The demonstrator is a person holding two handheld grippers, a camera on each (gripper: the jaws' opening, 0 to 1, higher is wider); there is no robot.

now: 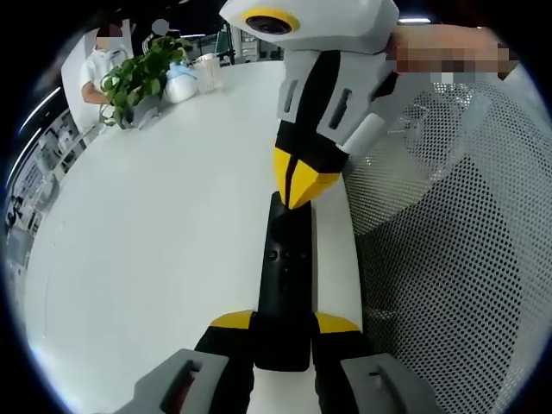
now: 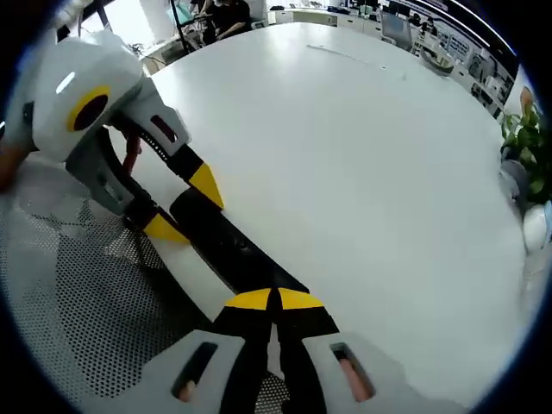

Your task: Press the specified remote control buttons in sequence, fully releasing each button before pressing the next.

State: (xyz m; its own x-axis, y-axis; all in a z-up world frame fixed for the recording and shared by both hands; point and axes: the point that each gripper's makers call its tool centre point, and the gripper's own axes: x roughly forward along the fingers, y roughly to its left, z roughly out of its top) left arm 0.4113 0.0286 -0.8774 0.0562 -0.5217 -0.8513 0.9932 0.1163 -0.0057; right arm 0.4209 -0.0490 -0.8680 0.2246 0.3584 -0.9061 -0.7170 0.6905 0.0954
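A slim, matte black remote control (image 1: 283,285), a long rectangular bar with small round buttons, lies at the edge of a smooth white round surface (image 1: 155,241), beside a perforated mesh chair back (image 1: 448,259). The left hand-held gripper (image 1: 283,332) clamps the remote's near end between its yellow-tipped jaws. The right hand-held gripper (image 2: 272,300), jaws closed together, sets its glossy yellow tip on the remote's far end. At 11 o'clock in the left gripper view stand a leafy potted plant (image 1: 142,78) and a clear jar (image 1: 208,71), contents unclear.
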